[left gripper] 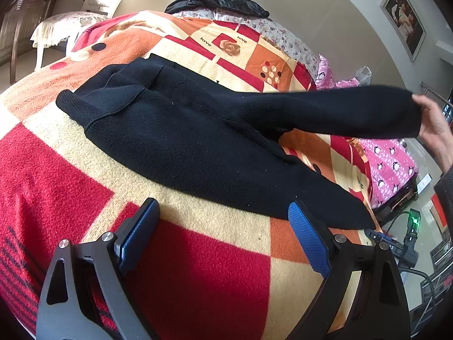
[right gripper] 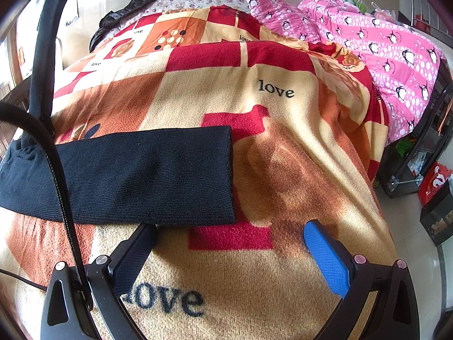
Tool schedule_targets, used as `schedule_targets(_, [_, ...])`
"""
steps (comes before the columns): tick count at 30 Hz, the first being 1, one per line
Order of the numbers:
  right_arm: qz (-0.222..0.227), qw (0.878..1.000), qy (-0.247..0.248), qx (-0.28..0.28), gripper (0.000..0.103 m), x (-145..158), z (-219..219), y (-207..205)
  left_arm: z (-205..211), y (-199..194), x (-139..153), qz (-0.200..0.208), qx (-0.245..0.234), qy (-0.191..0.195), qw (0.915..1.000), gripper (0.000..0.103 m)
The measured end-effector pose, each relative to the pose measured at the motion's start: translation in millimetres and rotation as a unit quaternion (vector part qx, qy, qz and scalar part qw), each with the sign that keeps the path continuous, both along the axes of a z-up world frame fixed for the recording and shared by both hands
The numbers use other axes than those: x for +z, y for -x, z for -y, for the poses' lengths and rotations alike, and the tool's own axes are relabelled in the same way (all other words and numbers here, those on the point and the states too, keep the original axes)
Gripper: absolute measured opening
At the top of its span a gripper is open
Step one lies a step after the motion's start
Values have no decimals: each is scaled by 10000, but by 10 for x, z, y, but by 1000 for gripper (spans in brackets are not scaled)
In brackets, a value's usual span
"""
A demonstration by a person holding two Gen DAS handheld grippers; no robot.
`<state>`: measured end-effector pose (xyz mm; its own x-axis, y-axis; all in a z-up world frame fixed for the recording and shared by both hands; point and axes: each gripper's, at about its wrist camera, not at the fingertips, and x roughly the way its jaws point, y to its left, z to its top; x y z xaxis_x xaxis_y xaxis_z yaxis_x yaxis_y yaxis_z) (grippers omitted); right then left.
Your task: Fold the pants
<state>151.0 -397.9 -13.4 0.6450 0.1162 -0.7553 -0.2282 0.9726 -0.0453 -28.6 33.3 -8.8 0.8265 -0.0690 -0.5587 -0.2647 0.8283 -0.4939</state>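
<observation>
Both my hand-held grippers, left (left gripper: 223, 235) and right (right gripper: 229, 252), hang released while the black knitted pants (left gripper: 181, 138) ahead lie spread for folding.

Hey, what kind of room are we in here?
Most likely a bedroom in a home. The black pants lie on a bed covered by a patterned blanket, a pink penguin-print quilt is bunched along one side, and framed photos hang on the wall.

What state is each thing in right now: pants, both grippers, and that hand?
pants: spread on the blanket, unfolded, one leg lifted
lifted leg: raised off the blanket, cuff held by a hand
left gripper: open, empty
right gripper: open, empty, near a cuff
</observation>
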Motion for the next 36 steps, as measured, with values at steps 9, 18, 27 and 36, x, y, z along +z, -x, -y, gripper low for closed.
schedule_targets(9, [-1,10000,-1,0,103,1,2,0,-1,-1,0,-1,0,-1,10000,92])
schedule_targets(18, [-3,10000,-3,0,103,3,7,-2,1,4,-6,29,-3,8,10000,92])
schedule_targets(27, [-4,10000,-3,2,103,4,6,1,3,2,-6,10,-15,-22,10000,92])
schedule_targets(36, [-6,10000,-3,2,103,5,8,1,-17,5,1,17,-73,82,9999,92])
